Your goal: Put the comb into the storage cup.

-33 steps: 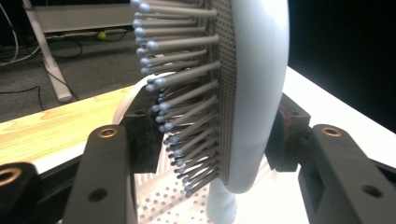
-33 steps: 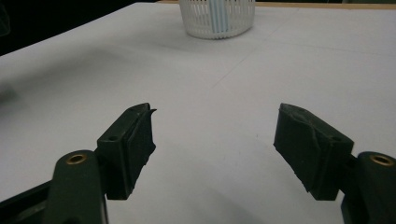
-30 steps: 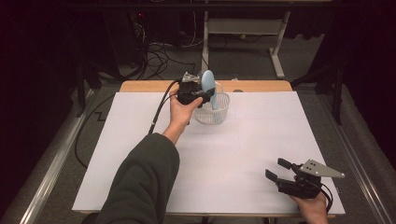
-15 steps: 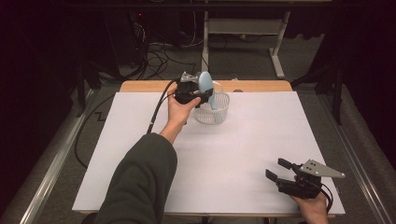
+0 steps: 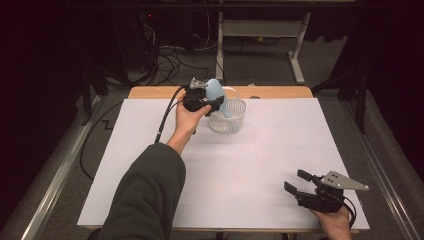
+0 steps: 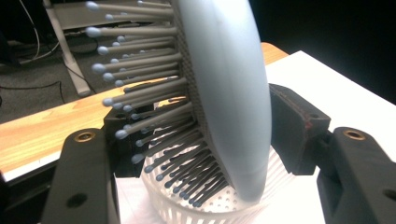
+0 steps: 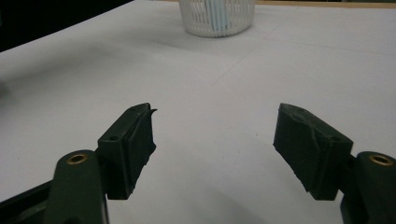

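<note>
The left tongs [image 6: 196,140], just opening around one blue hairbrush [image 6: 224,93], are hovering over one white basket [image 5: 227,117] near the worktop's [image 5: 260,165] far edge, while the right tongs [image 5: 299,183] are resting apart amid open room.

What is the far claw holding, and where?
The left gripper has the head of a blue hairbrush between its jaws, which have just been opening; a grip cannot be told.

No legible text or labels anywhere

A dark green sleeve [image 5: 145,200] is covering the left arm. Both grippers are showing black jaws with brass screws; a grey plate [image 5: 344,181] is topping the right gripper [image 5: 298,181], and a black cable [image 5: 167,115] is trailing from the left gripper [image 5: 212,102].
</note>
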The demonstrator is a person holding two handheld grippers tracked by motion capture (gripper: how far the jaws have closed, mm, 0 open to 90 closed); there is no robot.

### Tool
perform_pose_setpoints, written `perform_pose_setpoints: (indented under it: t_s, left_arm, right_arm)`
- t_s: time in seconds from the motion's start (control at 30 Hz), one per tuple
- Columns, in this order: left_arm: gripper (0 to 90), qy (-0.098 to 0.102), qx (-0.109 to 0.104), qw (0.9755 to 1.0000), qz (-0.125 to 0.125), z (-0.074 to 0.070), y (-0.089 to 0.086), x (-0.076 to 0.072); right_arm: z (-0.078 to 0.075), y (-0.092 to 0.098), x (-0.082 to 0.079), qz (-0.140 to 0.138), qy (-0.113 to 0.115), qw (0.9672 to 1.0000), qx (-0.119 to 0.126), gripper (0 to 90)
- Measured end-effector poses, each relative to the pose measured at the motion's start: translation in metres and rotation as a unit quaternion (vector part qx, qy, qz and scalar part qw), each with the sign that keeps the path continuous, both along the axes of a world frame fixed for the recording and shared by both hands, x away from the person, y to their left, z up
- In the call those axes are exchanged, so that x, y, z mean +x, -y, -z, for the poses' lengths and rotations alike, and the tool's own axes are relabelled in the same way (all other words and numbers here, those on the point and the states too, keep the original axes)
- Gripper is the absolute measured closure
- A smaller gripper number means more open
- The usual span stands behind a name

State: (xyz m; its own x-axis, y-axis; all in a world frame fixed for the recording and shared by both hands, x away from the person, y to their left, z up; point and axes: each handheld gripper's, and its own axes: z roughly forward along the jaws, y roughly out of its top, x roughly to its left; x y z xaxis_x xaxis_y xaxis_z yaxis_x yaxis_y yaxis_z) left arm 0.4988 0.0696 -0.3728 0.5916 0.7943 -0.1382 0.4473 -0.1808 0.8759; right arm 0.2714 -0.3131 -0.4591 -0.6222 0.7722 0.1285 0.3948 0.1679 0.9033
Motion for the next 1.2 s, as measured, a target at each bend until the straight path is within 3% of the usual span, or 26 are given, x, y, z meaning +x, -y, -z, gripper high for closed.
perform_pose_setpoints:
  t_s: [0.87, 1.2]
  left_arm:
    - [28.4, -0.025, 0.022, 0.9994, -0.013, 0.008, -0.016, 0.003]
    - [25.8, -0.030, 0.017, 0.9992, -0.022, 0.014, -0.022, 0.002]
  right_arm:
    - [0.000, 0.000, 0.000, 0.000, -0.001, 1.0000, 0.000, 29.5]
    - [0.000, -0.001, 0.000, -0.001, -0.001, 1.0000, -0.002, 29.6]
